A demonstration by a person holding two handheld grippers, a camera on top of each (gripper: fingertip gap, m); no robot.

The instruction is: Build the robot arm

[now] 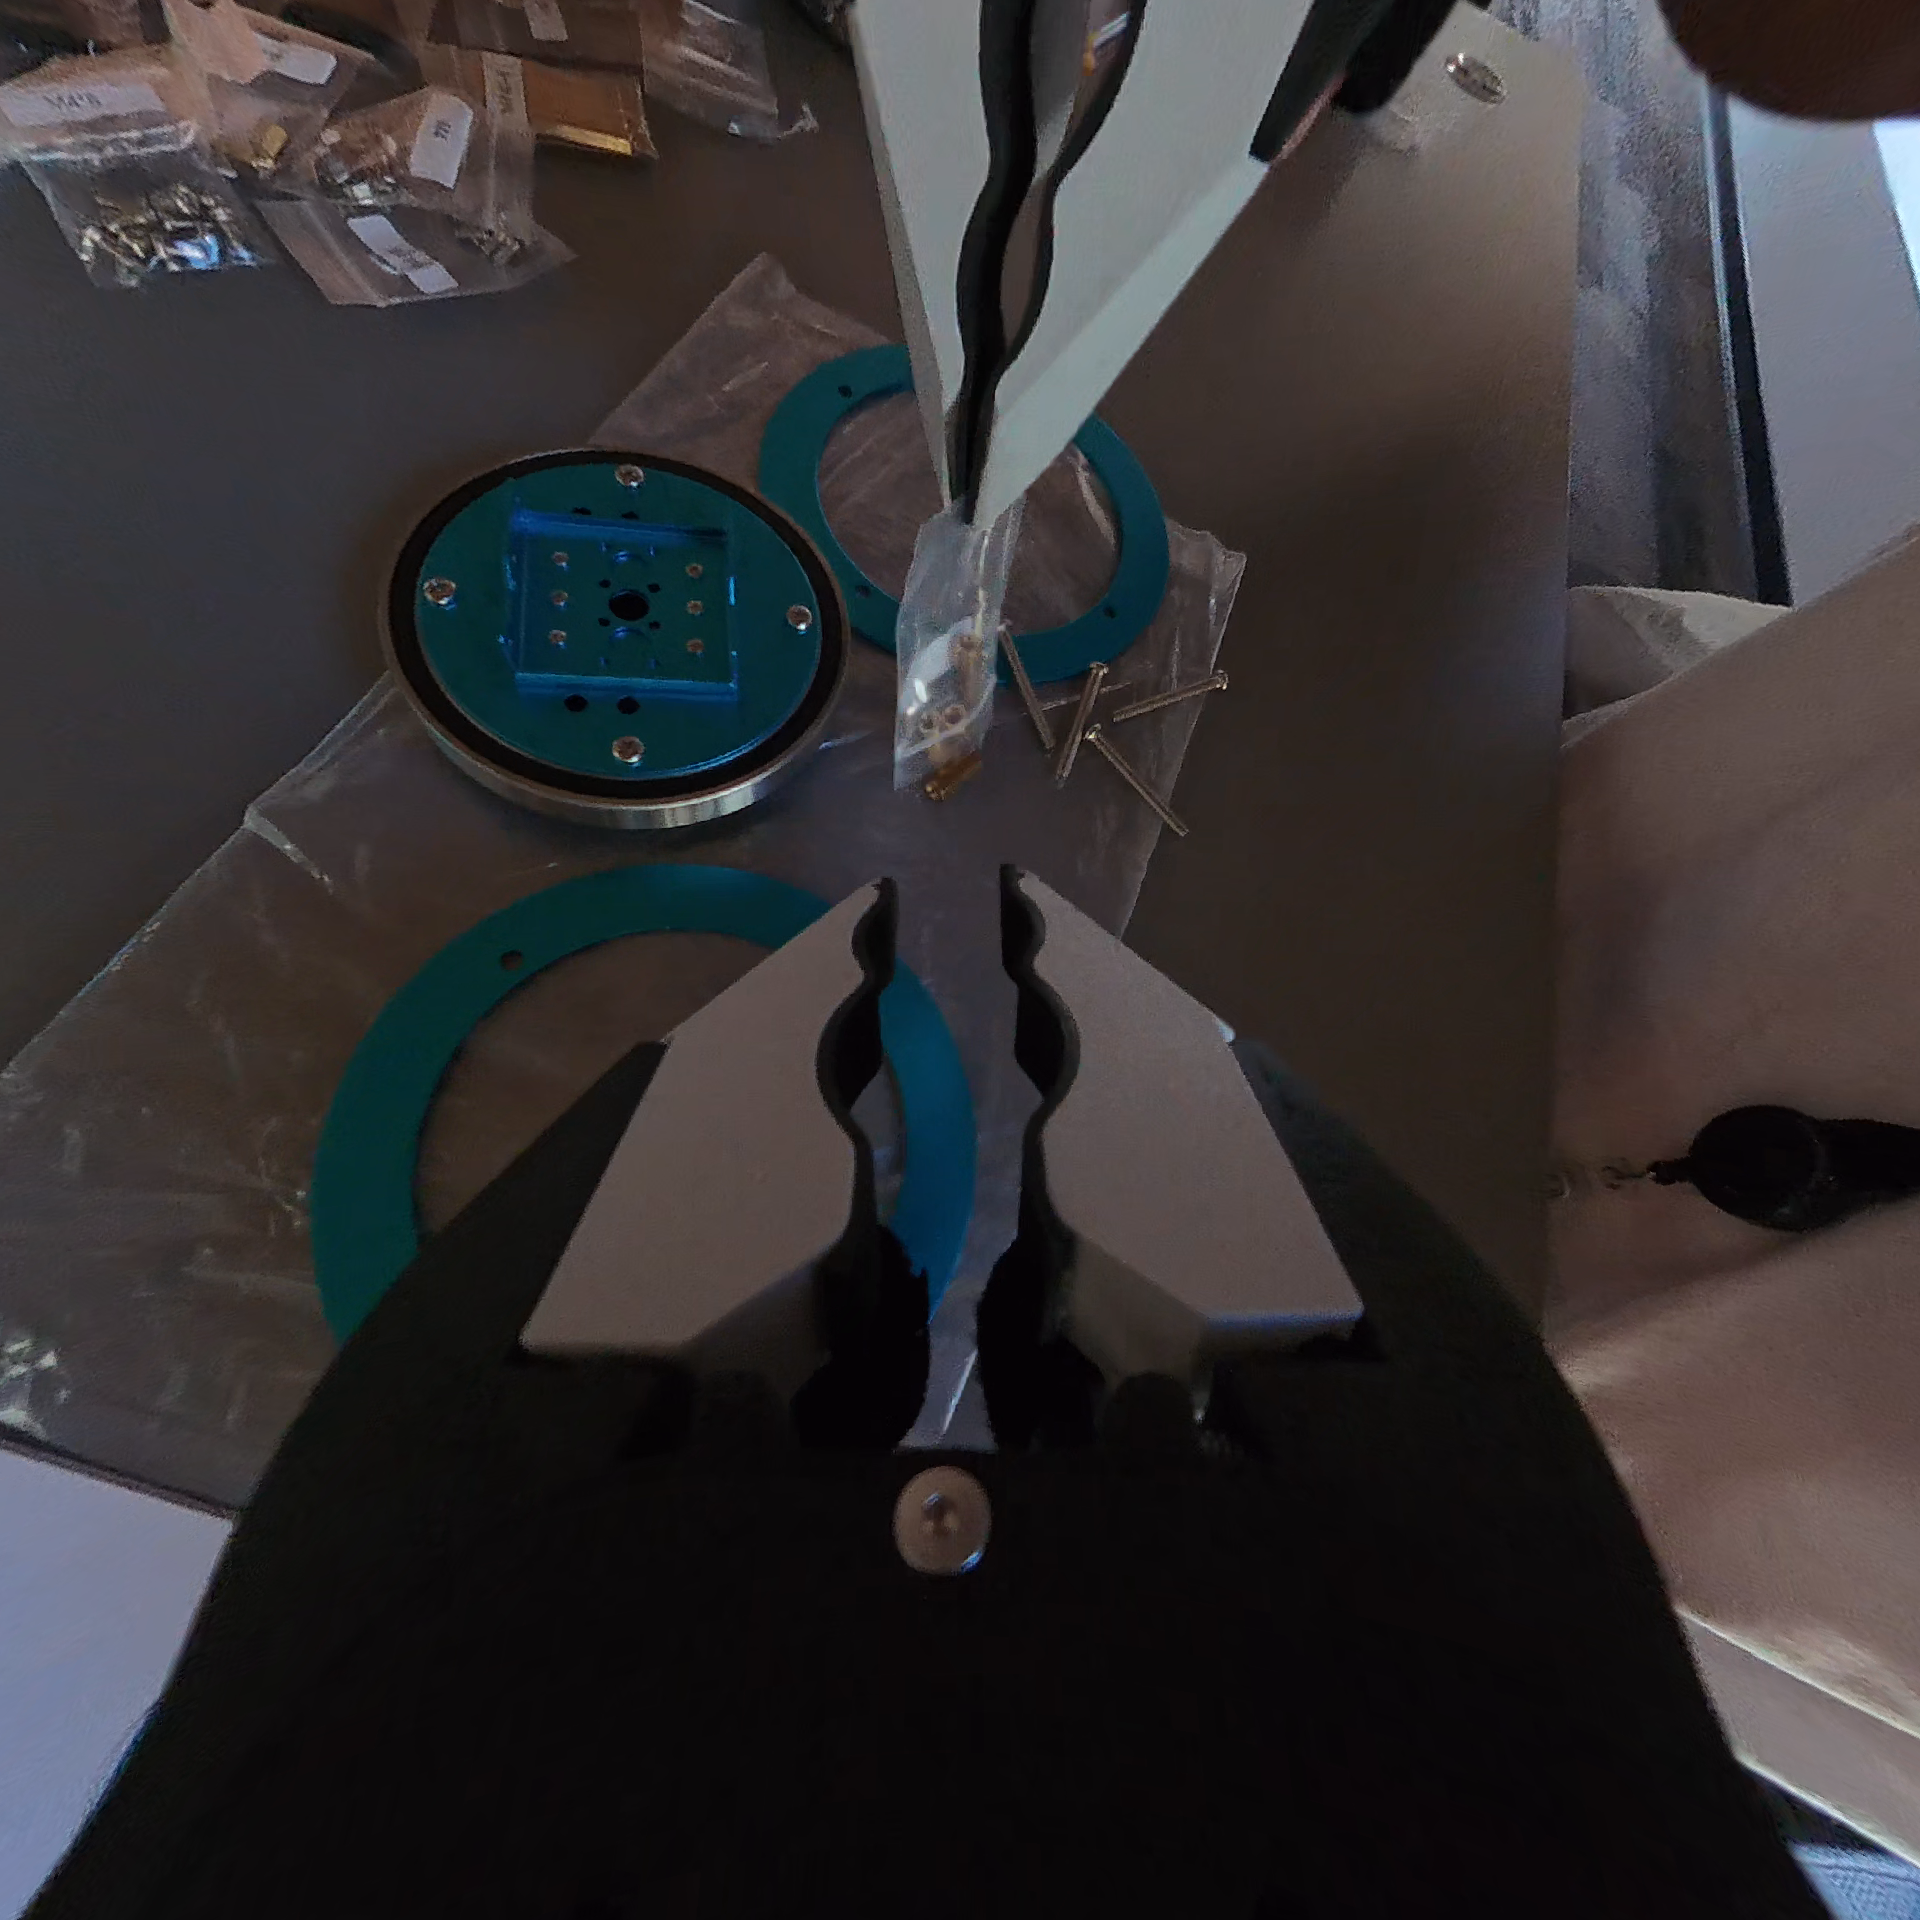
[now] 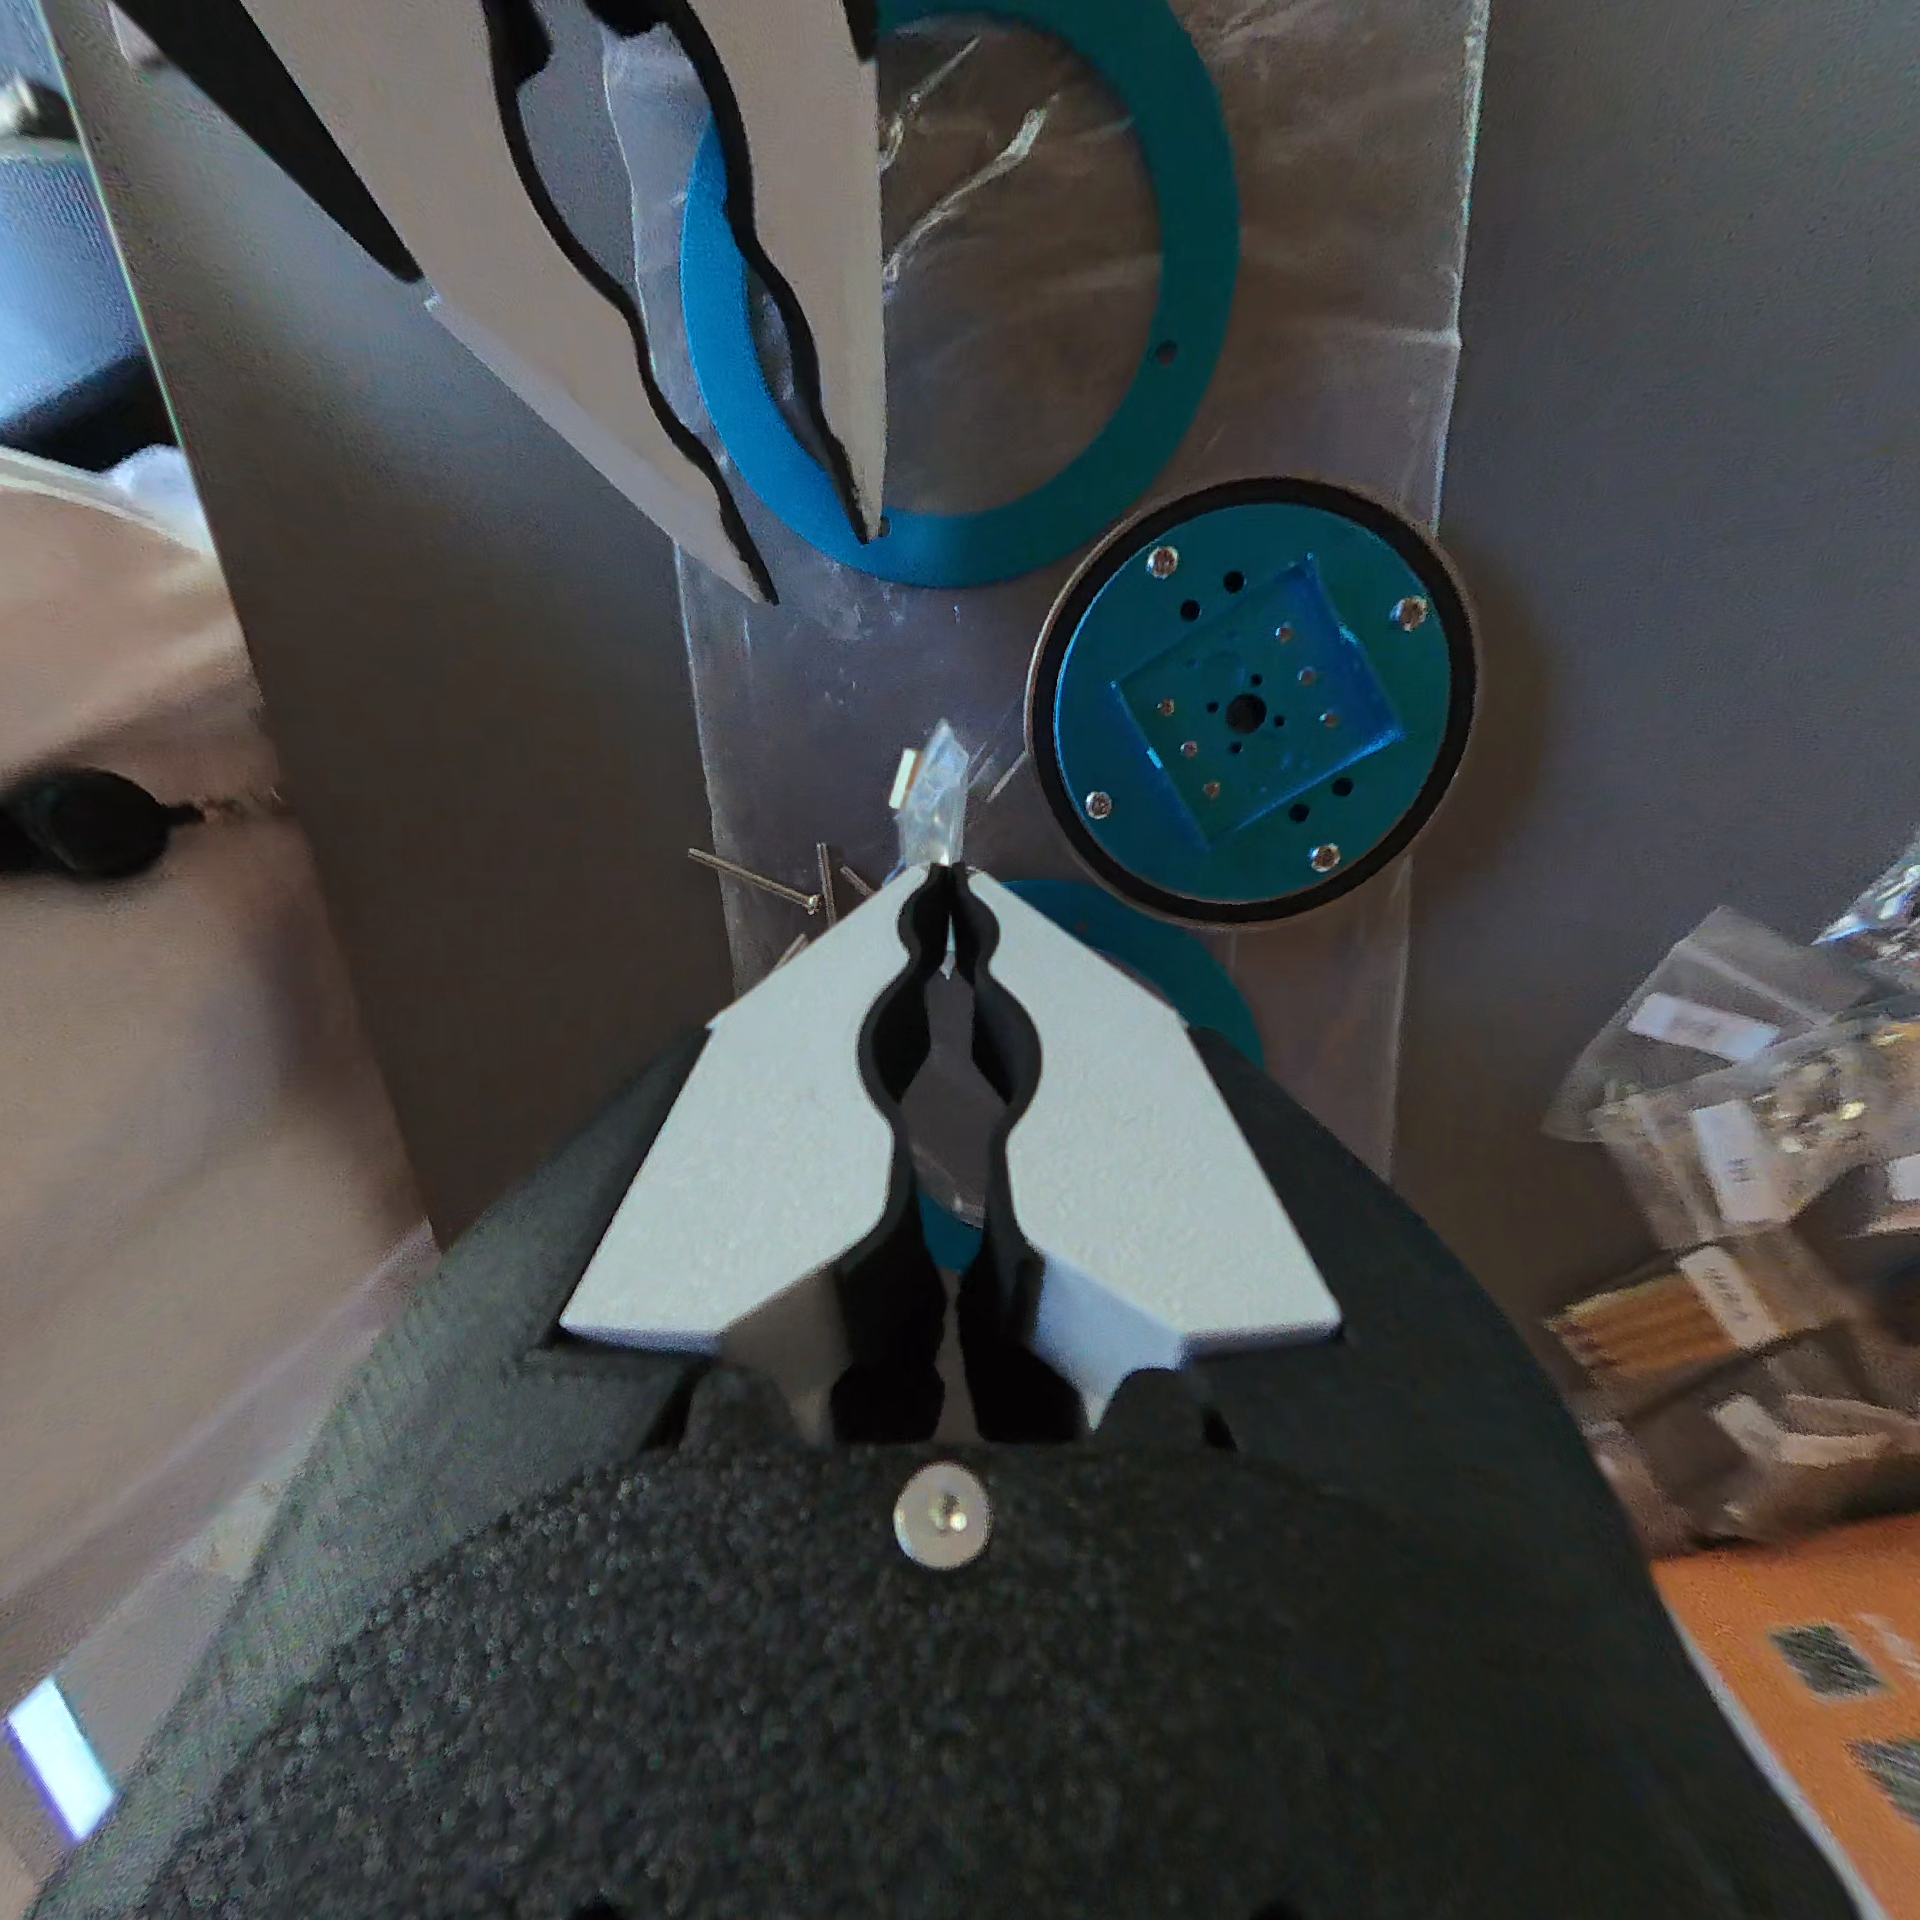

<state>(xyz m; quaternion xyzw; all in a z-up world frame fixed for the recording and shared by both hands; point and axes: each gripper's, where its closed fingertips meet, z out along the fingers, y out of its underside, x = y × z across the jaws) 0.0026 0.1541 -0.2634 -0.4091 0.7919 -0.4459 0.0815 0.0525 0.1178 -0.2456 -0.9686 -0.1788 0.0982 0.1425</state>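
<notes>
My right gripper [image 2: 940,881] is shut on the top of a small clear bag [image 2: 935,805] of brass parts. In the left wrist view, the gripper [image 1: 977,509] comes down from above and the bag [image 1: 951,665] hangs just above the table; a brass piece [image 1: 948,781] shows at its lower end. Several long screws [image 1: 1101,727] lie loose beside it. My left gripper [image 1: 948,881] is open a little and empty, over a teal ring [image 1: 416,1049]. A blue disc in a metal bearing ring [image 1: 618,634] lies to the left, a second teal ring [image 1: 1127,499] behind.
A clear plastic sheet [image 1: 187,1039] lies under the parts on the grey table. A pile of small hardware bags [image 1: 260,156] sits at the far left, also at right in the right wrist view [image 2: 1766,1195]. A person's beige clothing [image 1: 1714,935] borders the table. An orange sheet [image 2: 1818,1662] lies nearby. Across from one pair of fingers to the other is roughly 7 centimetres.
</notes>
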